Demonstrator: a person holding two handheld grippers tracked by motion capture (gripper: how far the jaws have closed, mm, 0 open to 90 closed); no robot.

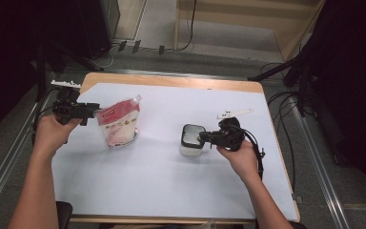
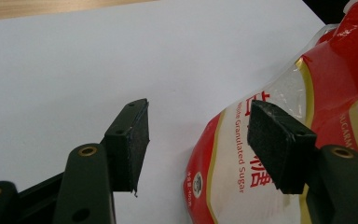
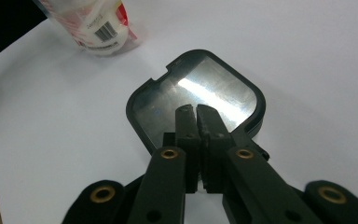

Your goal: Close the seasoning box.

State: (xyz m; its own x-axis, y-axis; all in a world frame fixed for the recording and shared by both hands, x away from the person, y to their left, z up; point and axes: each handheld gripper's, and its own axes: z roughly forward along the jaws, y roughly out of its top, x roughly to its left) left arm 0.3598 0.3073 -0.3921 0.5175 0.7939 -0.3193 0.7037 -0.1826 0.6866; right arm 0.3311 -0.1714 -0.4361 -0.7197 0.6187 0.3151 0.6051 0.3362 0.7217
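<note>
On the white sheet covering the wooden table (image 1: 171, 82), a red-and-white plastic pouch of granulated sugar (image 1: 118, 122) stands upright at about nine o'clock from the sheet's middle. The left gripper (image 1: 91, 111) sits at the pouch's nine o'clock, its jaws spread wide; one pad (image 2: 276, 145) lies against the pouch's printed face and the other (image 2: 133, 142) stands clear over bare sheet. At three o'clock from the pouch, well apart, rests a small clear container with a dark-rimmed square lid (image 1: 192, 140). The right gripper (image 1: 205, 138) hovers over that lid, jaws pressed together, holding nothing.
</note>
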